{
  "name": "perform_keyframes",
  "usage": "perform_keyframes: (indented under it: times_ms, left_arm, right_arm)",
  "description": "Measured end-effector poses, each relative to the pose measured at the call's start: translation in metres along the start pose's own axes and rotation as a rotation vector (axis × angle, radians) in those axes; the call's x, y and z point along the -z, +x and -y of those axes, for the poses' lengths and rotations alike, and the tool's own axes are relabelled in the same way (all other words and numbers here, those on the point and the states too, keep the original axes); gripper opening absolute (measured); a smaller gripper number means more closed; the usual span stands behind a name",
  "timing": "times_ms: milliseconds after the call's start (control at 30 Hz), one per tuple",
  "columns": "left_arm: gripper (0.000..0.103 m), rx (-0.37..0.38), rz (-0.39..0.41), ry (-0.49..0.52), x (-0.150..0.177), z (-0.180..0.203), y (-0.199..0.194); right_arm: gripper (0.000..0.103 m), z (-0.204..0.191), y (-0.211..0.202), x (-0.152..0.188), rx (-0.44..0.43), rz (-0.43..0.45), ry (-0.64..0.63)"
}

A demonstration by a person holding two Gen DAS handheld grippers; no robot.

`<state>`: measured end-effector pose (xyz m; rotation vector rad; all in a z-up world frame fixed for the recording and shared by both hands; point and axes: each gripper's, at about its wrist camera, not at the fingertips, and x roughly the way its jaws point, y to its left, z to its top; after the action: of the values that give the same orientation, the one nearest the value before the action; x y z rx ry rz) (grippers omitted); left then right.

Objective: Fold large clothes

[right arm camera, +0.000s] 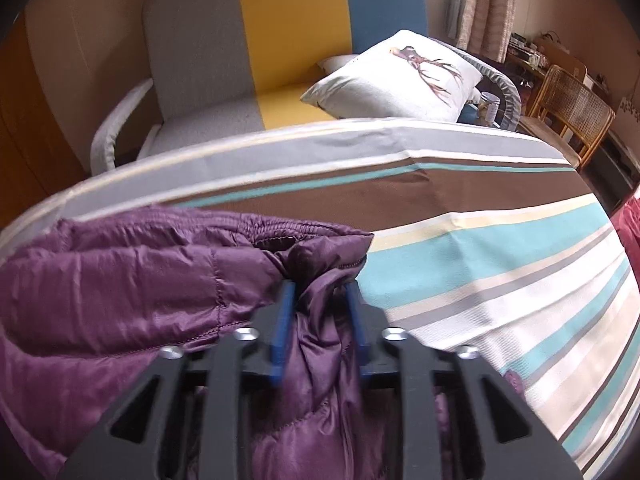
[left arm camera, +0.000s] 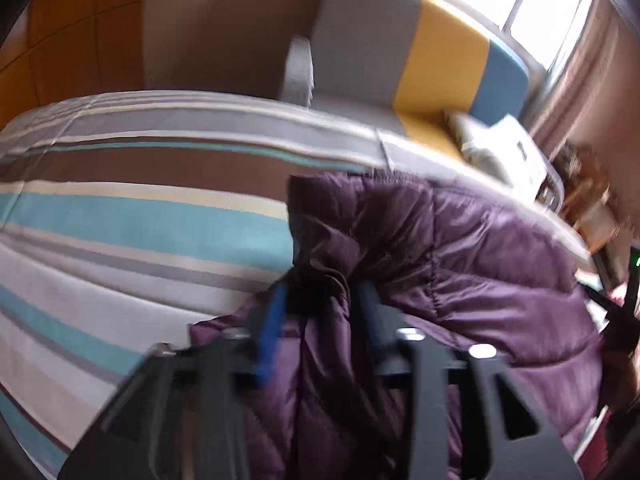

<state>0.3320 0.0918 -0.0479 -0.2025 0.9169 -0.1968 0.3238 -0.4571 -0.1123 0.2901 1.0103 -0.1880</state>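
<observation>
A purple quilted puffer jacket (left arm camera: pixel 460 248) lies on a bed with a striped cover (left arm camera: pixel 140 220). My left gripper (left arm camera: pixel 320 292) stands over the jacket's left edge. Its blue-padded fingers (left arm camera: pixel 276 320) are parted, with a loose fold of purple fabric between them and a dark gap beside the left pad. In the right wrist view the jacket (right arm camera: pixel 120 280) fills the lower left. There my right gripper (right arm camera: pixel 320 286) straddles a bunched corner at the jacket's right edge, its jaws apart and the fabric slack between the pads (right arm camera: pixel 285 320).
Past the bed's far edge stands a grey, yellow and blue sofa (right arm camera: pixel 288 32) with a white printed pillow (right arm camera: pixel 400 76). A rattan chair (right arm camera: pixel 572 108) and cluttered shelves are at the far right. Bare striped cover (right arm camera: pixel 500 260) stretches right of the jacket.
</observation>
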Motion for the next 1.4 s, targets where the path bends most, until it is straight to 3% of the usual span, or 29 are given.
perform_keyframes:
  times_ms: [33,133,233,333,533,567,633,667,700,733,767,933,1167,1267,1333,1400]
  left_arm:
    - [0.044,0.003,0.013,-0.009,0.0,-0.003,-0.008]
    - [0.045,0.019,0.022,-0.015,0.005,-0.006,-0.022]
    - [0.055,0.043,0.03,-0.027,0.017,-0.011,-0.035]
    - [0.064,0.087,0.019,-0.058,0.037,-0.019,-0.045]
    - [0.064,0.217,-0.021,-0.139,0.08,-0.037,-0.057]
    - [0.062,0.236,-0.033,-0.143,0.086,-0.038,-0.056]
    - [0.049,0.265,-0.049,-0.149,0.095,-0.039,-0.053]
    - [0.043,0.286,-0.054,-0.156,0.098,-0.04,-0.051]
    - [0.03,0.303,-0.056,-0.163,0.098,-0.039,-0.051]
    - [0.02,0.312,-0.053,-0.167,0.098,-0.039,-0.052]
    - [0.017,0.326,-0.047,-0.165,0.098,-0.039,-0.055]
    - [0.008,0.354,-0.049,-0.123,0.103,-0.039,-0.073]
    - [0.011,0.373,-0.085,-0.083,0.116,-0.044,-0.097]
    - [0.032,0.324,-0.056,-0.068,0.107,-0.044,-0.1]
    - [0.038,0.31,-0.039,-0.086,0.097,-0.046,-0.099]
    - [0.038,0.298,-0.012,-0.083,0.087,-0.046,-0.099]
  right_arm:
    - [0.058,0.002,-0.007,0.0,-0.004,0.021,0.009]
    - [0.059,0.004,-0.026,0.002,-0.027,0.054,0.01]
    - [0.059,0.01,-0.047,0.015,-0.055,0.068,0.013]
    - [0.059,0.025,-0.059,0.032,-0.108,0.05,0.072]
    - [0.059,0.049,-0.079,0.081,-0.177,0.004,0.128]
    - [0.058,0.051,-0.083,0.092,-0.195,-0.004,0.127]
    - [0.047,0.051,-0.084,0.105,-0.198,-0.019,0.101]
    - [0.033,0.05,-0.079,0.112,-0.23,-0.044,0.109]
    - [0.018,0.049,-0.078,0.113,-0.253,-0.057,0.117]
    - [0.013,0.046,-0.078,0.115,-0.275,-0.065,0.113]
    - [0.008,0.043,-0.079,0.115,-0.277,-0.065,0.101]
    - [0.005,0.041,-0.096,0.12,-0.309,-0.084,0.067]
    - [0.005,0.053,-0.13,0.143,-0.327,-0.121,0.015]
    - [0.008,0.056,-0.13,0.138,-0.321,-0.102,0.024]
    - [0.019,0.058,-0.127,0.13,-0.318,-0.084,0.041]
    - [0.05,0.057,-0.125,0.122,-0.297,-0.054,0.048]
